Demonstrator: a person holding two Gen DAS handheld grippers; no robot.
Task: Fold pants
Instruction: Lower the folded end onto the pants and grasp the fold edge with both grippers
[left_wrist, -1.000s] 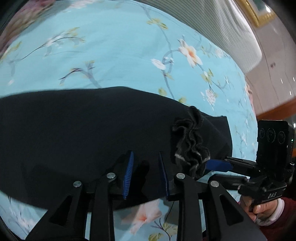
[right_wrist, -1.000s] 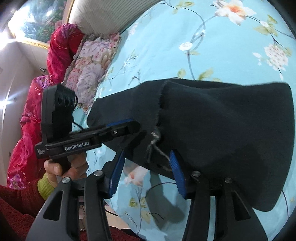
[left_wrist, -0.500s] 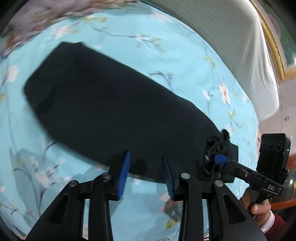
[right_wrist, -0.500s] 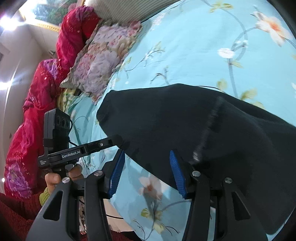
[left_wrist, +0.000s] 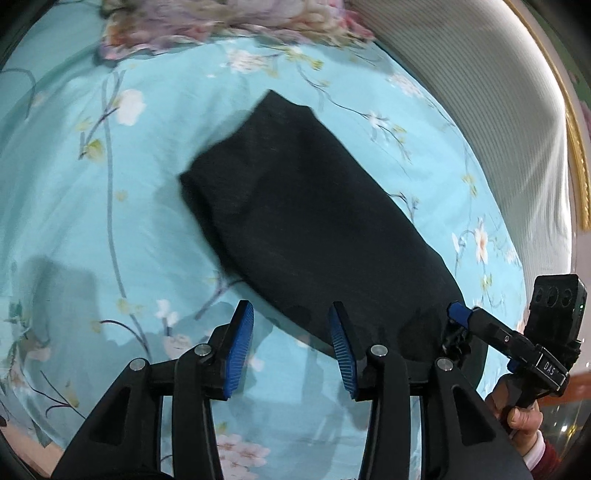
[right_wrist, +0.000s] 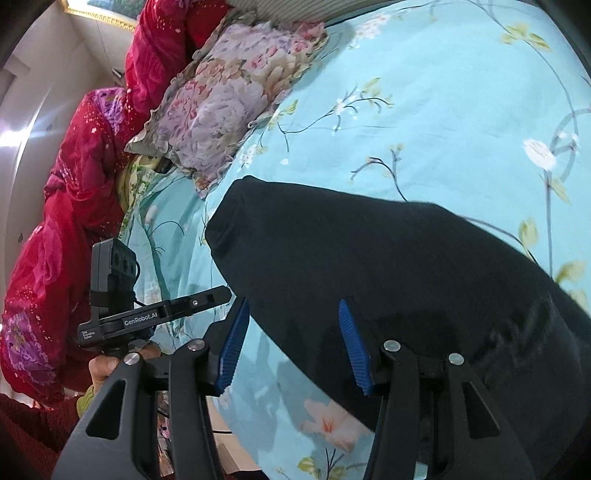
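Note:
The black pants (left_wrist: 306, 218) lie folded flat as a long dark strip on the light blue flowered bedsheet (left_wrist: 92, 221). They also show in the right wrist view (right_wrist: 388, 266). My left gripper (left_wrist: 291, 347) is open and empty, hovering at the near edge of the pants. My right gripper (right_wrist: 291, 347) is open and empty, its right finger (right_wrist: 354, 347) over the near edge of the cloth. The right gripper also shows at the right of the left wrist view (left_wrist: 458, 312), at the near end of the pants. The left gripper shows at the left of the right wrist view (right_wrist: 218, 295).
A flowered pillow (right_wrist: 229, 96) lies at the head of the bed, beyond the far end of the pants. A red quilt (right_wrist: 74, 177) is piled at the left. A white ribbed headboard (left_wrist: 480, 92) runs along the far side.
Both grippers have let go of the pants and drawn back and up. The pants, held up and bunched a second ago, now lie flat on the bed.

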